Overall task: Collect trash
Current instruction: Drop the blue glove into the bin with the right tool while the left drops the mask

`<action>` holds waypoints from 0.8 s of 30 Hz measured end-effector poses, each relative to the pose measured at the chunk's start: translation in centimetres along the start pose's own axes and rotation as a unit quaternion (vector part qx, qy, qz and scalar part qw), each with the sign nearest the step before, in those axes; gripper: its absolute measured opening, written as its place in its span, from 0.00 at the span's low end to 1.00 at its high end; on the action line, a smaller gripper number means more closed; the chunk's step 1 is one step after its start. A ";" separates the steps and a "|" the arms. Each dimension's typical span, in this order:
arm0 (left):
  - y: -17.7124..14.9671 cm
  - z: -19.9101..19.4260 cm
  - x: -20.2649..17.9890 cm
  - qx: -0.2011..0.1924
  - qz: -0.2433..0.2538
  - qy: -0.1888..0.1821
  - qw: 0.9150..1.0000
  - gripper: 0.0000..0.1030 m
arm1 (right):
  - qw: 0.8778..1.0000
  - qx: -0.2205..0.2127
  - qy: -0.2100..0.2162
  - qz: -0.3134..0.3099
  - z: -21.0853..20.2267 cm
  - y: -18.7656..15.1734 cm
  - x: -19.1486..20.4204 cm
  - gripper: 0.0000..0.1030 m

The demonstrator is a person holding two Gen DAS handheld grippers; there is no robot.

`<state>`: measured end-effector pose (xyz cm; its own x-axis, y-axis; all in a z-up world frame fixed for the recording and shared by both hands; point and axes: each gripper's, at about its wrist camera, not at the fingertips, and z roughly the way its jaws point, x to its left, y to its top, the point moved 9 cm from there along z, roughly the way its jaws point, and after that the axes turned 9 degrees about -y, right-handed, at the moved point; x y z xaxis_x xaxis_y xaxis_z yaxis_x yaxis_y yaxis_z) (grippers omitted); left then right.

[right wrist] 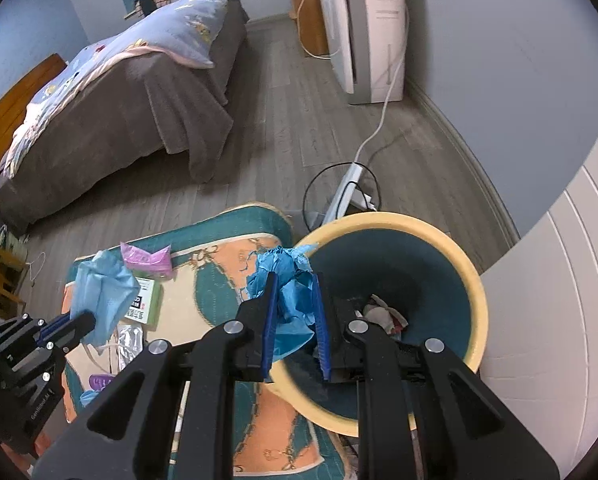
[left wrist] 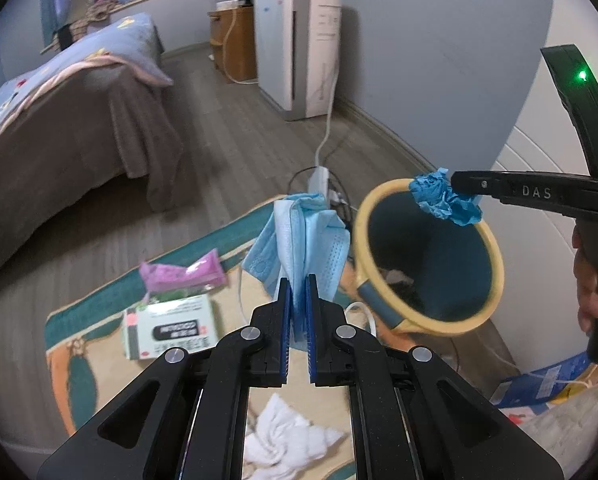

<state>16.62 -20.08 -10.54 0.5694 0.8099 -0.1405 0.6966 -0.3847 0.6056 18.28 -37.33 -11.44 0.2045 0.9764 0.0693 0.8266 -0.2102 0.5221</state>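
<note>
L gripper [left wrist: 298, 284] is pinching a light-blue face mask [left wrist: 299, 236] w/ jaws nearly closed on it; mask is hanging bunched, long axis running roughly straight ahead of the fingers, free end flopping up & away, held over the rug just beside the bin. R gripper [right wrist: 295, 292] is clamping a crumpled blue paper wad [right wrist: 287, 280], jaws part-closed around it, wad sitting over the near rim of the trash bin [right wrist: 475, 280]. Bin is yellow-rimmed w/ dark teal inside, mouth tipping toward the cameras, some scraps lying at the bottom. It's standing at the edge of a teal-orange rug [right wrist: 227, 256] on grey wood floor. On the rug: a pink wrapper [left wrist: 183, 270], a green-white box [left wrist: 171, 326], a white crumpled tissue [left wrist: 283, 436]. Bed w/ brown skirt [right wrist: 139, 92] is sitting farther back, a white air purifier [right wrist: 367, 32] against the wall, power strip [right wrist: 347, 184] w/ cords behind the bin.
</note>
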 end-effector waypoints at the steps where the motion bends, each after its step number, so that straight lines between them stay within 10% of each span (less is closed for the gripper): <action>1: 0.1 0.3 -0.4 0.001 0.002 -0.003 1.000 0.08 | 1.000 0.001 -0.002 0.001 0.1 0.0 -0.4 0.16; 24: -1.3 7.0 -9.9 0.072 0.059 -0.071 0.993 0.08 | 0.996 0.052 -0.051 0.053 3.4 -2.5 -8.1 0.16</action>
<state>13.13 -30.75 -15.40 0.6996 0.6887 -0.1904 0.6706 -0.5408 0.5078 16.33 -44.84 -16.21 0.3416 0.9394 0.0299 0.8465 -0.3213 0.4246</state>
